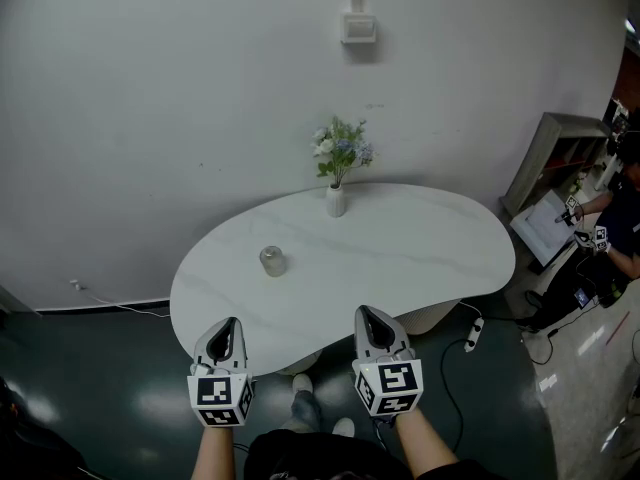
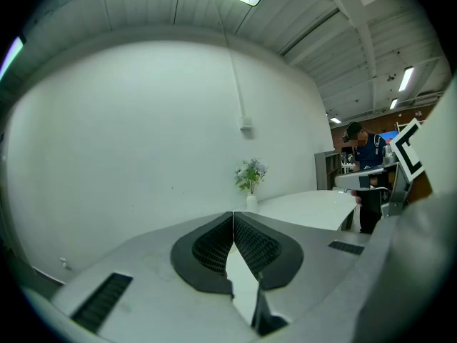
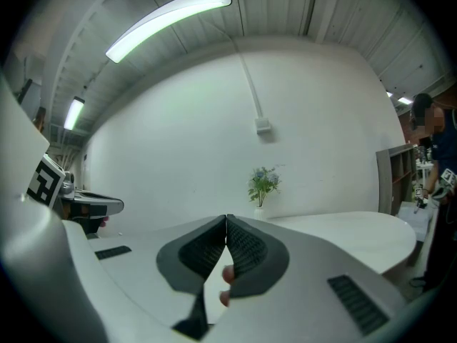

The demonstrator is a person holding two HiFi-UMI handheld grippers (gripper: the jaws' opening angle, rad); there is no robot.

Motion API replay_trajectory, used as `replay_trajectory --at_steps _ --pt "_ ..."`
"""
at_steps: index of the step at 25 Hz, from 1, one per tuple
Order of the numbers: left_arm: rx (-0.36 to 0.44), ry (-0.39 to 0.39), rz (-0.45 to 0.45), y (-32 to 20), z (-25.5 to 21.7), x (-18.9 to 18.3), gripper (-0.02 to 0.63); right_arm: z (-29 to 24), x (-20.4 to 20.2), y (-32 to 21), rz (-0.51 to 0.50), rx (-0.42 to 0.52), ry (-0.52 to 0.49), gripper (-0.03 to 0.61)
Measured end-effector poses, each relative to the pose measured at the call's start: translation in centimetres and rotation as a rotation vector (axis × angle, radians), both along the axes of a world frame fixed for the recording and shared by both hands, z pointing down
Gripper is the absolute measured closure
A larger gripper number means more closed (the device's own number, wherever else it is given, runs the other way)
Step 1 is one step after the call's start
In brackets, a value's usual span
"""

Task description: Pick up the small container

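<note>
A small clear glass container (image 1: pixel 272 260) stands on the left part of the white oval table (image 1: pixel 420 258). My left gripper (image 1: pixel 224 333) hovers at the table's near edge, below and left of the container, its jaws pressed together with nothing between them (image 2: pixel 233 216). My right gripper (image 1: pixel 370 318) is held level with it at the near edge, further right, jaws likewise closed and empty (image 3: pixel 226 220). Neither gripper view shows the container.
A white vase of flowers (image 1: pixel 337 168) stands at the table's far edge by the wall. A person (image 1: pixel 610 233) with grippers works at the right, beside a shelf unit (image 1: pixel 550 158). A power strip (image 1: pixel 473 333) and cables lie on the floor.
</note>
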State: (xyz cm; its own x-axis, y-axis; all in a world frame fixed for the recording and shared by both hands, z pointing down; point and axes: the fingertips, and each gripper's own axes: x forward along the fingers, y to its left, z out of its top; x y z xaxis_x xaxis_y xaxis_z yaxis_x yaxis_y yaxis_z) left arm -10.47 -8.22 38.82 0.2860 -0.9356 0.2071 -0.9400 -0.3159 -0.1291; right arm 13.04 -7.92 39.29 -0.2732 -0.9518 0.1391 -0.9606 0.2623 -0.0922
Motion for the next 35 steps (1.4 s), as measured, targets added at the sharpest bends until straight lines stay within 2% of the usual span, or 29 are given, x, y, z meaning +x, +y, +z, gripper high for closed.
replay_trajectory --at_steps 11,35 --pt "-0.009 0.03 0.013 -4.0 0.5 -0.3 0.601 0.2 -0.4 -3.5 0.019 -0.02 0.022 0.512" --pt "-0.098 0.062 0.036 -12.2 4.6 -0.2 0.601 3.9 -3.1 -11.5 -0.016 -0.116 0.043 0.512"
